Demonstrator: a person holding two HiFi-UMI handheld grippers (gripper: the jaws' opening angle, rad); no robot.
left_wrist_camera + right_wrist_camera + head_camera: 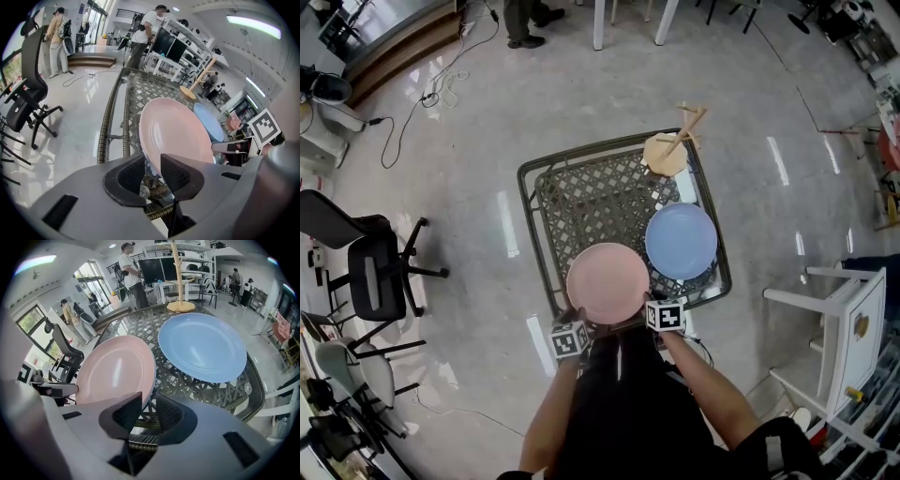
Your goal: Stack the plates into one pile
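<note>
Head view: pink plate (607, 281) sits at the near edge of the desk (581, 197), blue plate (681, 240) just right of it; left claw (152, 161) open astride the pink rim, right claw (147, 404) open beside that rim, nearer blue.

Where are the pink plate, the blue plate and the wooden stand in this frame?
pink plate (607, 281), head view, middle of its face.
blue plate (681, 240), head view, middle of its face.
wooden stand (658, 159), head view, on its round base.
</note>
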